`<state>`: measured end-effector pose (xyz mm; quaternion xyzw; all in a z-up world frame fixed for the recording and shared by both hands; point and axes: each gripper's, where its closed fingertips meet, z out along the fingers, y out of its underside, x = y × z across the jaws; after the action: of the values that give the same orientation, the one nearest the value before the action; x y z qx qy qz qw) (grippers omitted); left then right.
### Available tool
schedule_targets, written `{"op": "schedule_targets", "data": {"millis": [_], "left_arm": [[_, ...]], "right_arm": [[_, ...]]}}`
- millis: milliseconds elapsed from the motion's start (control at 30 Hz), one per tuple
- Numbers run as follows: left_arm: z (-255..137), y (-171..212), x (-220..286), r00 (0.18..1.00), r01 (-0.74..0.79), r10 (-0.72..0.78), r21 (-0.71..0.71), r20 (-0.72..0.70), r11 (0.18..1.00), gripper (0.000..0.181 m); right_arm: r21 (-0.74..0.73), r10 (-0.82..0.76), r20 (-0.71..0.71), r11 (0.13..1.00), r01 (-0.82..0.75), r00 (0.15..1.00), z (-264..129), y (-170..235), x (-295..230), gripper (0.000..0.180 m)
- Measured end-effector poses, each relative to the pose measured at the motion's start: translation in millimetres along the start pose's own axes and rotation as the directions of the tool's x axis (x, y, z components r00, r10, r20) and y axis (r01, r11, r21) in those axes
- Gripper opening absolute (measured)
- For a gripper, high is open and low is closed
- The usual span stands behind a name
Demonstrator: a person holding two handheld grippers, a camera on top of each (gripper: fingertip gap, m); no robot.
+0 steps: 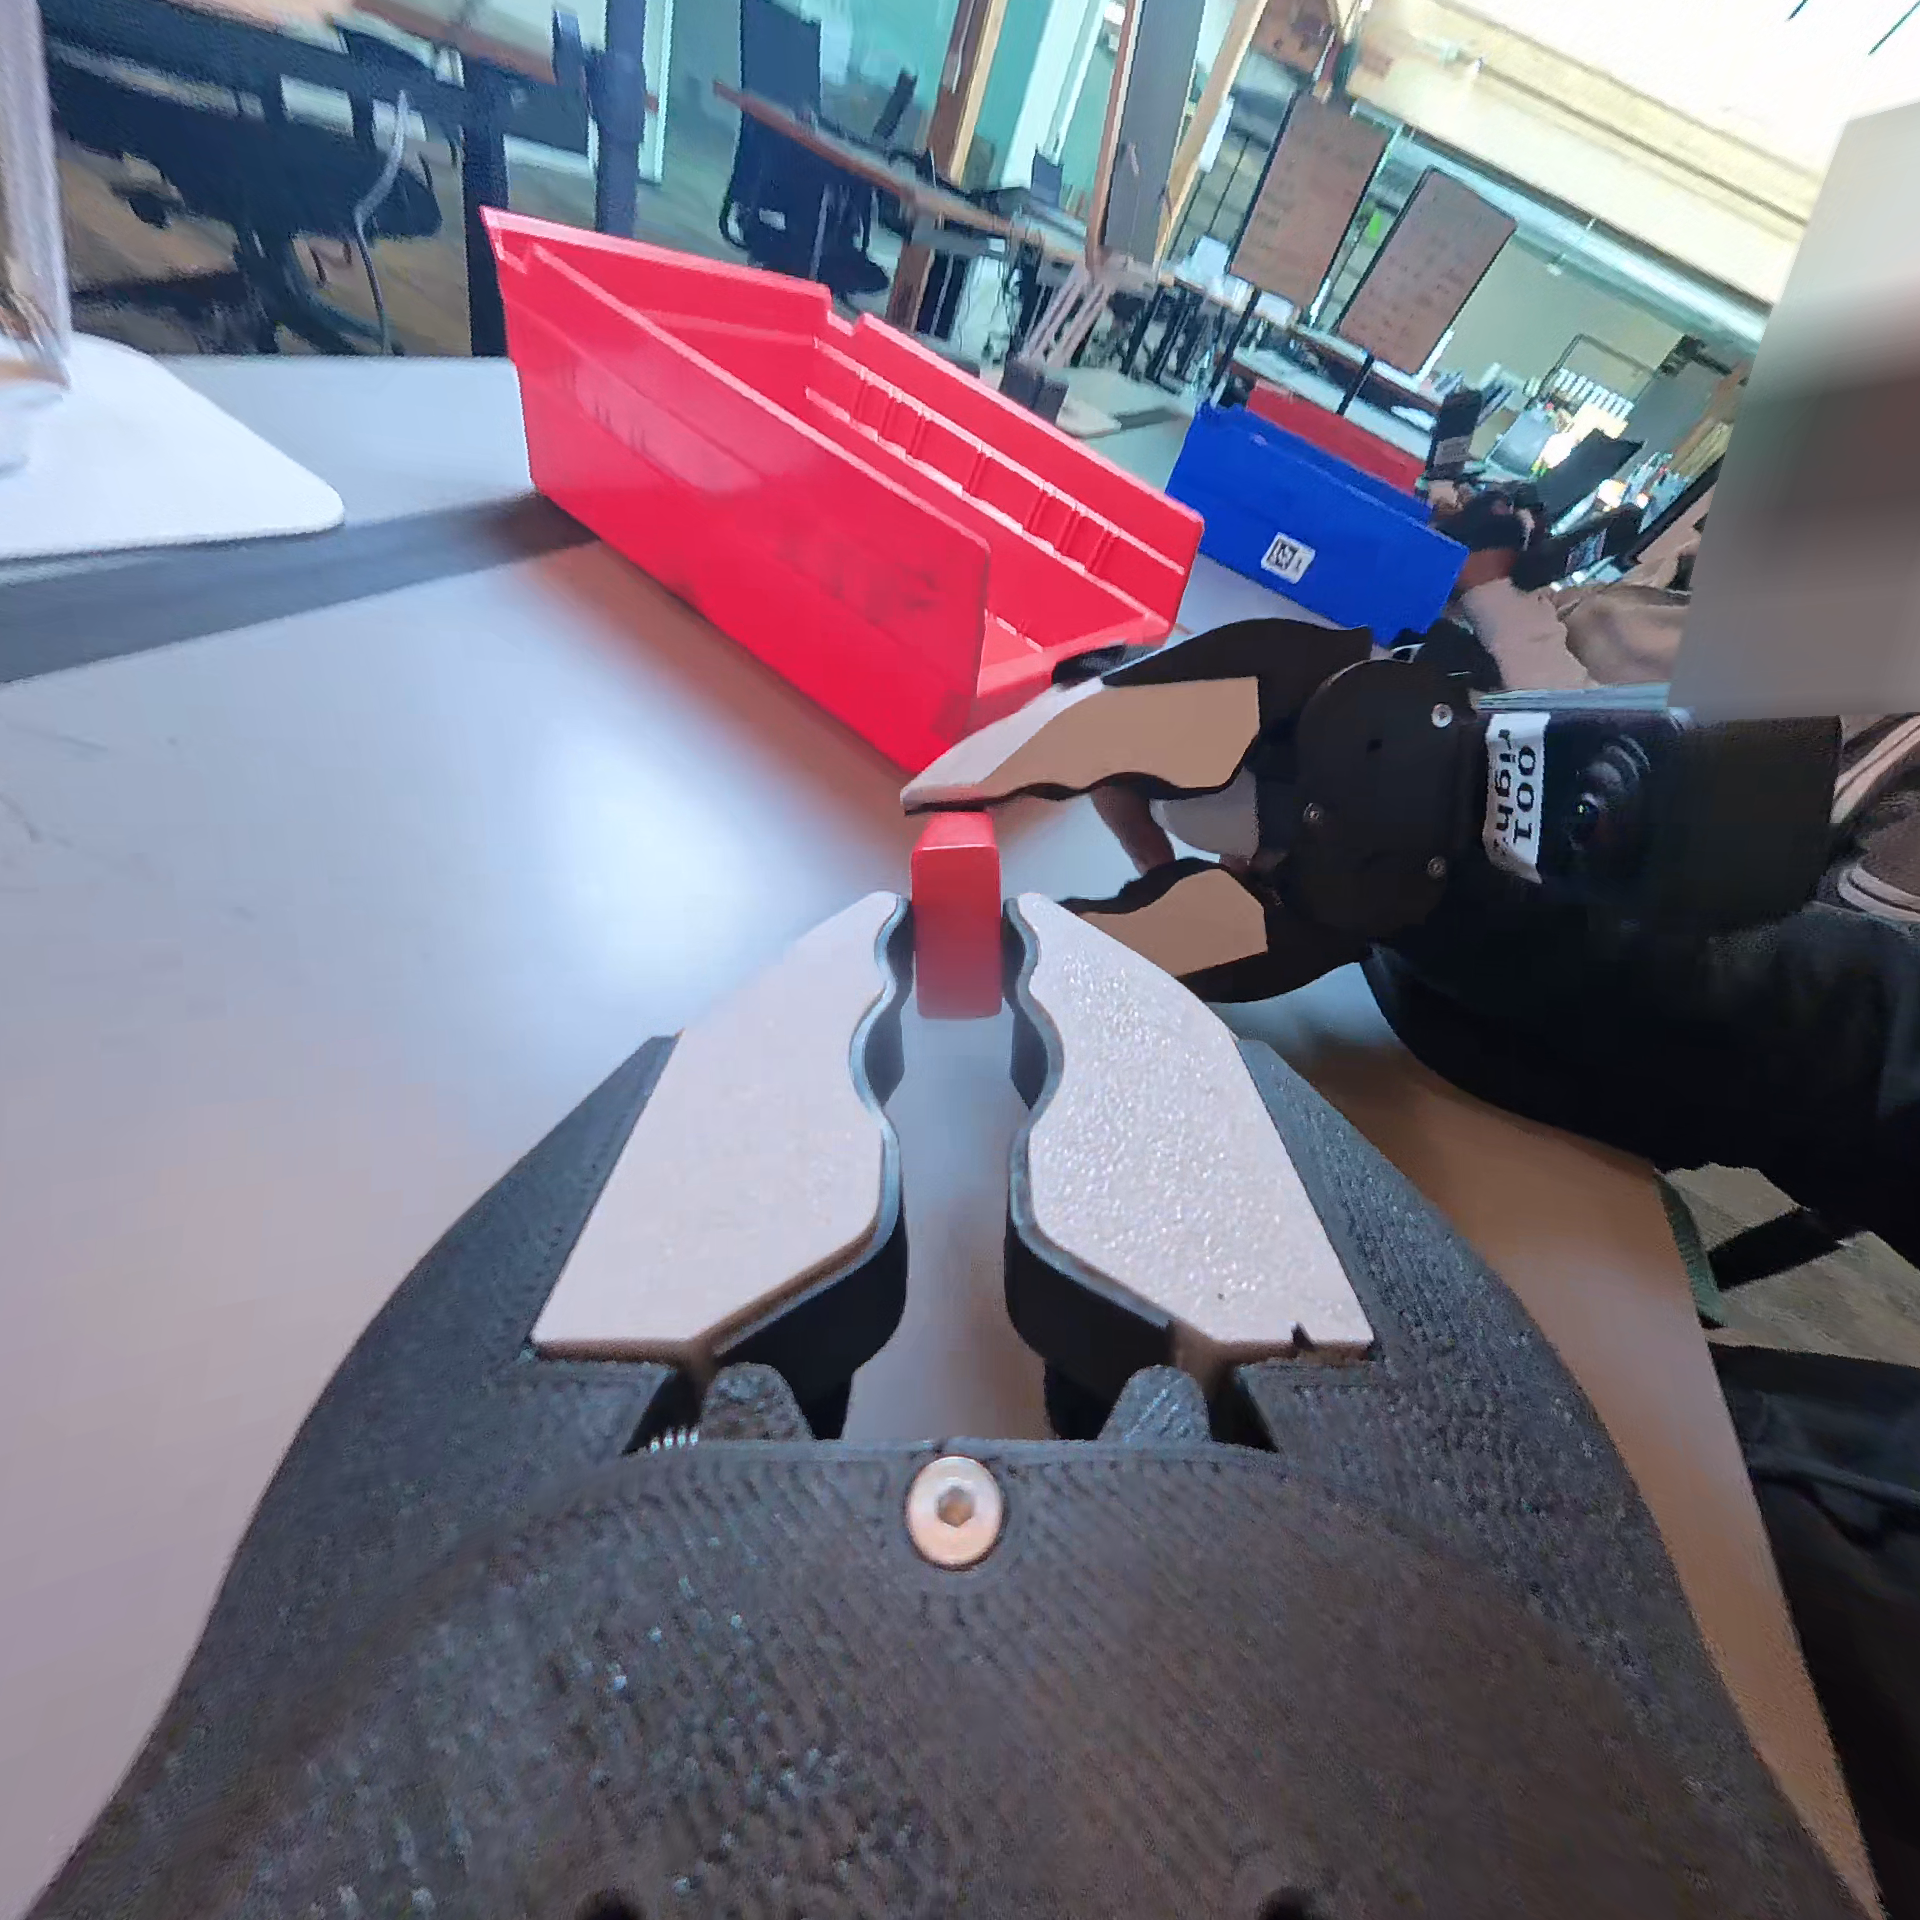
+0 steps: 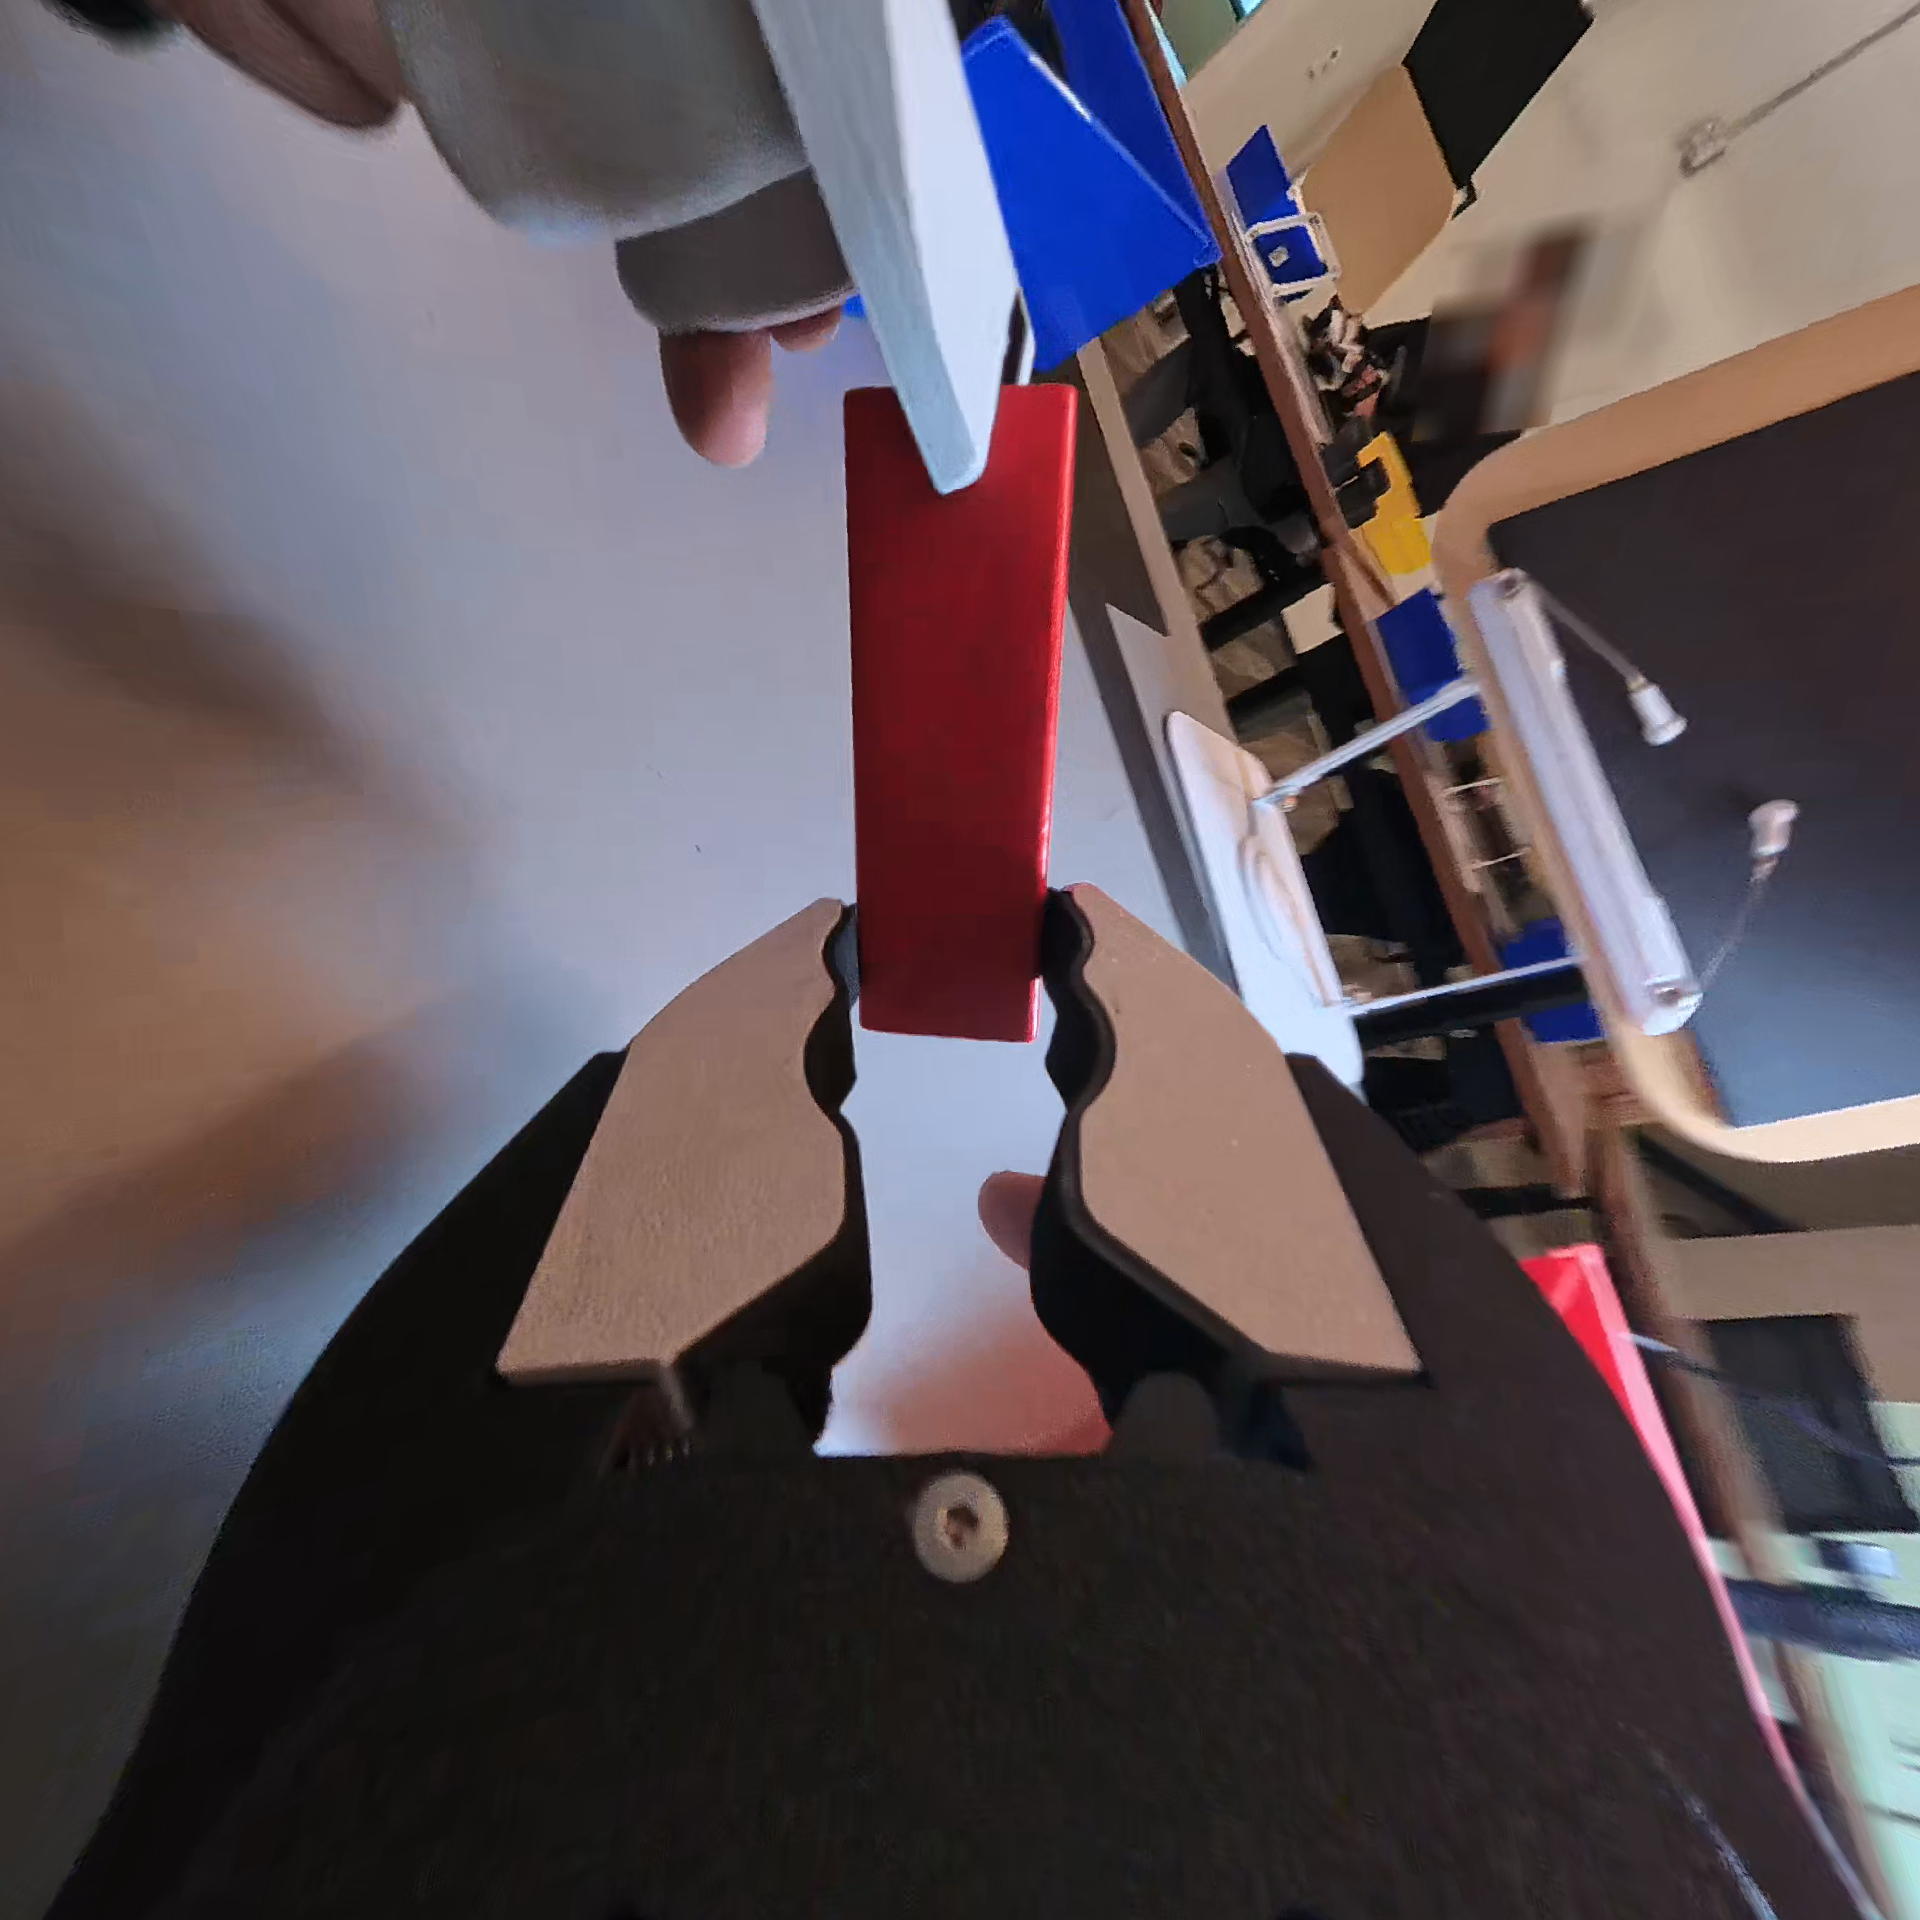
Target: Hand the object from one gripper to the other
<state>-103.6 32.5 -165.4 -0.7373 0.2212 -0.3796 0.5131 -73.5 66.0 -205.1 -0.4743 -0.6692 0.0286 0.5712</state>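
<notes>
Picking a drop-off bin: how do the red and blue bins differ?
The red bin lies nearer; the blue bin sits farther back to the right. The blue bin's front bears a small white label; the red bin shows none. Both are open plastic bins.

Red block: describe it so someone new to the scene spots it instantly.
Start at the grey table with the long red bin lying on it. In front of the bin, the left gripper and right gripper meet. The red block is the small flat slab pinched between both, solid, unlike the hollow bin.
</notes>
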Motion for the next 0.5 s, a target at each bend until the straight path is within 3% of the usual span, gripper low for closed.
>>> {"op": "schedule_targets", "data": {"millis": [33, 133, 233, 367, 500], "left_arm": [[-1, -4, 2, 1.0, -0.024, 0.025, 0.028, -0.008, 0.999, 0.018], [-8, -18, 6, 0.996, -0.086, 0.088, 0.104, -0.016, 0.991, 0.036], [-13, -27, 15, 0.99, -0.12, 0.131, 0.167, -0.059, 0.979, 0.042], [-20, -35, 39, 0.964, -0.164, 0.208, 0.244, -0.167, 0.956, 0.047], [-24, -33, 69, 0.918, -0.188, 0.267, 0.271, -0.294, 0.944, 0.051]], "right_arm": [[0.015, 0.073, 0.026, 0.997, -0.074, 0.997, 0, -1, 0, 0.034], [0.091, 0.318, 0.131, 0.939, -0.33, 0.939, -4, -9, 3, 0.034], [0.186, 0.491, 0.322, 0.806, -0.563, 0.809, -16, -29, 4, 0.034], [0.248, 0.496, 0.567, 0.658, -0.71, 0.658, -39, -62, -4, 0.034], [0.206, 0.425, 0.743, 0.59, -0.781, 0.517, -56, -87, -22, 0.034]]}}
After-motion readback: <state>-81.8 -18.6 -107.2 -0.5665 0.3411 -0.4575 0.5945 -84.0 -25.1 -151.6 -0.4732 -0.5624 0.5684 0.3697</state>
